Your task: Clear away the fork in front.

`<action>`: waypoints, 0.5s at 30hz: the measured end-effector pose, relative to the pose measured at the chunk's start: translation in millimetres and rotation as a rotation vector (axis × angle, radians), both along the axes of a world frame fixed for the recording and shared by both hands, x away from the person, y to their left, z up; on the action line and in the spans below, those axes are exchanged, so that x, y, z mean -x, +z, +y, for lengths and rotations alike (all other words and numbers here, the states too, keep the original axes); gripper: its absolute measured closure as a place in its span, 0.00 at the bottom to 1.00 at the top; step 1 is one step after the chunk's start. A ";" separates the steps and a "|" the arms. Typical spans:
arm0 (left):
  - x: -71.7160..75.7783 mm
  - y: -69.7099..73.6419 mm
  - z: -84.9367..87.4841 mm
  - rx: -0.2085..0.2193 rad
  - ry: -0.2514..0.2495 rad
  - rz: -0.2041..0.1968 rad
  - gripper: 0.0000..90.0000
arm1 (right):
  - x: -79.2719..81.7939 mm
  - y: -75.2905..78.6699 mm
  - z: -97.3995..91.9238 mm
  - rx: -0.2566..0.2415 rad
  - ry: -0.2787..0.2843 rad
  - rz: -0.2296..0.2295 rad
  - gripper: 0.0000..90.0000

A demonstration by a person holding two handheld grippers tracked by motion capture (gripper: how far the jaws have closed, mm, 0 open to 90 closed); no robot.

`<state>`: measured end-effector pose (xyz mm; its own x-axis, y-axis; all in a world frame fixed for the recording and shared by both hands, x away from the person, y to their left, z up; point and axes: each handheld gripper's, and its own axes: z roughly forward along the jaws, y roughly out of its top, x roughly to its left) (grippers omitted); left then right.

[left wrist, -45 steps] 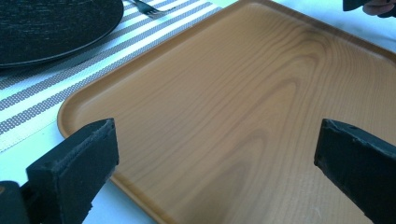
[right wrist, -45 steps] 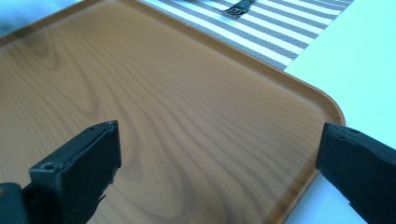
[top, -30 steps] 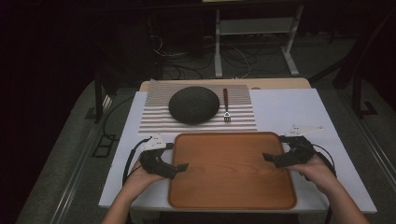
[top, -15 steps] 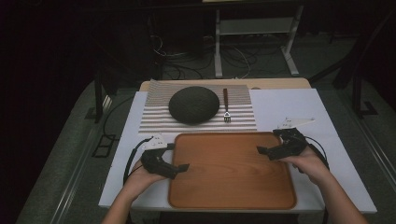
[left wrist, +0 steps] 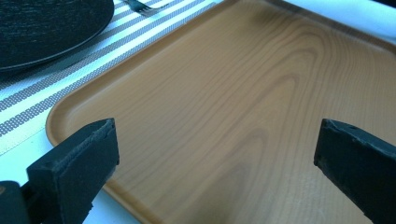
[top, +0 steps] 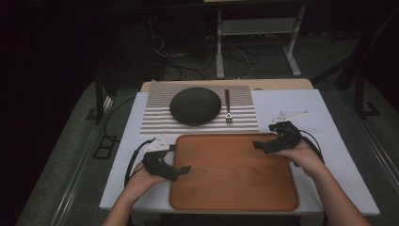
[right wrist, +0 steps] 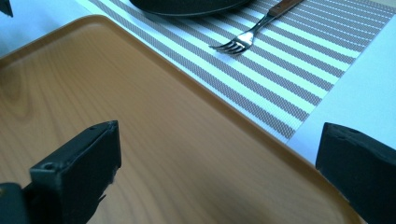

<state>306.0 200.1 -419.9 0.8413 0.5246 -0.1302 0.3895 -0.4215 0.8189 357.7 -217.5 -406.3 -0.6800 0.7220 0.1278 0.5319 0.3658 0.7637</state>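
Hovering over the wooden tray (top: 234, 174), both tools gape with nothing between the jaws: the left gripper (top: 184, 169) at its near-left edge, the right gripper (top: 259, 145) at its far-right corner (placemat (top: 157, 117), plate (top: 195, 105) and fork (top: 227, 107) lie just beyond the tray).

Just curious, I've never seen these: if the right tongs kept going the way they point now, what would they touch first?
Probably the wooden tray: the open right tongs aim low across its far corner. Beyond its rim lie the striped placemat and fork, though depth is hard to judge.
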 end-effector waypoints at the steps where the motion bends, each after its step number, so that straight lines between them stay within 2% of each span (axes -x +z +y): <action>1: 0.5 -0.2 -0.6 -0.001 0.000 -0.002 0.00 | -1.1 0.6 0.7 0.001 -0.001 0.001 0.00; 8: 1.1 0.0 -1.2 -0.005 0.001 -0.015 0.00 | -14.6 6.6 6.5 -0.008 -0.001 -0.002 0.01; 15: 1.2 0.2 -0.4 -0.005 0.008 -0.017 0.00 | -26.3 7.5 13.8 0.004 0.000 0.008 0.01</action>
<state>304.8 199.8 -419.7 0.8391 0.5320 -0.1132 0.3791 -0.4229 0.8230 383.9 -203.7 -398.8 -0.6787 0.7228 0.1304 0.5383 0.3688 0.7578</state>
